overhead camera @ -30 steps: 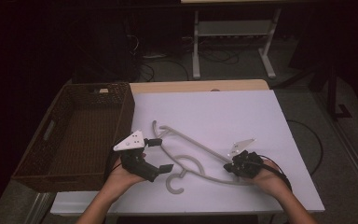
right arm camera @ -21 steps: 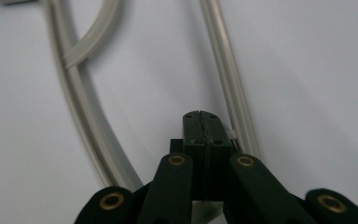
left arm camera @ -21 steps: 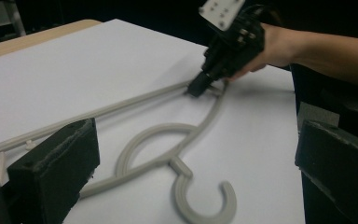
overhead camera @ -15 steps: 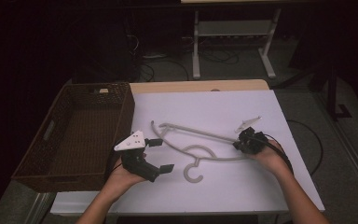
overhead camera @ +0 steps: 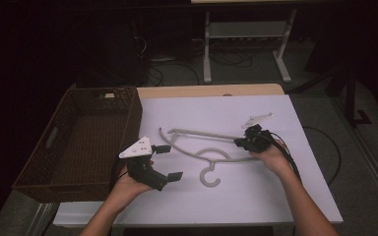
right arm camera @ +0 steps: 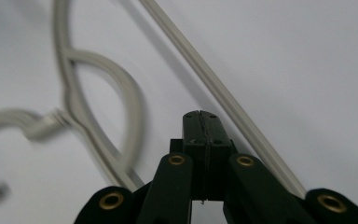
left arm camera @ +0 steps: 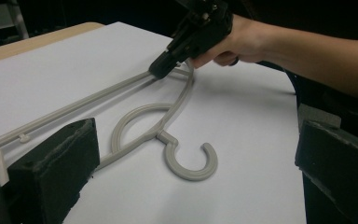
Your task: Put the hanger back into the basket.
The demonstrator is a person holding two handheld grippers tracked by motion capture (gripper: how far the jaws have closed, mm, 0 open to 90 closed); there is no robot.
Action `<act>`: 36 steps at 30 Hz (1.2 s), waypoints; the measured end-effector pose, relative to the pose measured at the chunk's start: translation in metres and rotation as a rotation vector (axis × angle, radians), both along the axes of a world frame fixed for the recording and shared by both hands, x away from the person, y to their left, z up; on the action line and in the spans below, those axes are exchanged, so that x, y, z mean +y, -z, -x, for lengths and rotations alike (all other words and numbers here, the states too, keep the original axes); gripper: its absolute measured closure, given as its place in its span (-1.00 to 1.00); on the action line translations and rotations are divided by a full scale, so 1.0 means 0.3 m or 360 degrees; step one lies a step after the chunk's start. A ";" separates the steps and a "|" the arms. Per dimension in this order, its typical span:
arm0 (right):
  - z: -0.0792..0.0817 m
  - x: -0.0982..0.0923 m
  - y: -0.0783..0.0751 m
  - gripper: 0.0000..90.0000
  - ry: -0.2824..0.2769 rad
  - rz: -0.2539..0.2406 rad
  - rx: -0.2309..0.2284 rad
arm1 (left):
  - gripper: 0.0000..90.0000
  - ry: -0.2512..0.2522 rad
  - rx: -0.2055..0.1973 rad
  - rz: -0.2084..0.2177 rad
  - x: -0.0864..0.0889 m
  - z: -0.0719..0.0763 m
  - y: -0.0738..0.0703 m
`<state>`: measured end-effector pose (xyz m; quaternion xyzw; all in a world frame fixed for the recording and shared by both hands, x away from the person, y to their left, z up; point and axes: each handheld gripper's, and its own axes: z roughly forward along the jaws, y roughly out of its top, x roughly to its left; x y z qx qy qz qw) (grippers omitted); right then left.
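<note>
The hanger (overhead camera: 202, 150) lies flat on the table (overhead camera: 275, 196) beside the basket (overhead camera: 74, 142). Right gripper (overhead camera: 246, 141), jaws closed, seems to pinch its end; left gripper (overhead camera: 165, 162) gapes empty, likely needing the other end.

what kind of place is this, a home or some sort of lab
Probably a lab or recording workspace, not a home: a table under a plain white sheet, dark surroundings with loose cables on the floor, a metal stand behind, and a person working a hanger with handheld grippers.
</note>
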<state>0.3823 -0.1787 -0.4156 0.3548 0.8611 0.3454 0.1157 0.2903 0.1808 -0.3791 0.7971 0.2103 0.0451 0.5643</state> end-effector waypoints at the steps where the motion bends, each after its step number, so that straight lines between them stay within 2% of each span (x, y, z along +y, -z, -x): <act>1: -0.002 0.034 -0.001 0.99 -0.0032 -0.0033 0.0002 | -1.00 0.0002 -0.0003 -0.0004 0.000 0.000 0.000; 7: -0.028 0.214 -0.002 0.99 -0.0189 -0.0088 0.0006 | -1.00 0.0007 0.0000 -0.0003 0.000 -0.001 0.002; 11: -0.054 0.330 0.025 0.99 -0.0256 -0.0106 0.0032 | -1.00 0.0006 0.0000 0.0003 0.004 -0.001 0.001; 16: -0.065 0.410 0.064 0.99 -0.0300 -0.0097 0.0070 | -1.00 0.0003 -0.0001 0.0006 0.007 0.000 -0.001; 21: -0.058 0.438 0.087 0.99 -0.0329 -0.0067 0.0108 | -1.00 -0.0001 0.0002 0.0009 0.010 -0.001 -0.003; 25: -0.053 0.439 0.090 0.99 -0.0353 -0.0043 0.0088 | -1.00 0.0001 -0.0007 0.0008 0.010 -0.002 -0.005; 30: -0.007 0.455 0.088 0.99 -0.0468 0.0000 0.0091 | -1.00 0.0000 -0.0007 0.0006 0.010 -0.001 -0.005; 32: 0.015 0.462 0.089 0.99 -0.0523 0.0008 0.0119 | -1.00 -0.0001 -0.0009 0.0005 0.011 -0.001 -0.006; 33: 0.021 0.464 0.094 0.99 -0.0562 0.0028 0.0095 | -1.00 -0.0003 -0.0007 0.0007 0.011 -0.001 -0.006; 36: 0.064 0.471 0.088 0.99 -0.0632 0.0052 0.0096 | -1.00 -0.0004 -0.0011 0.0010 0.013 0.000 -0.008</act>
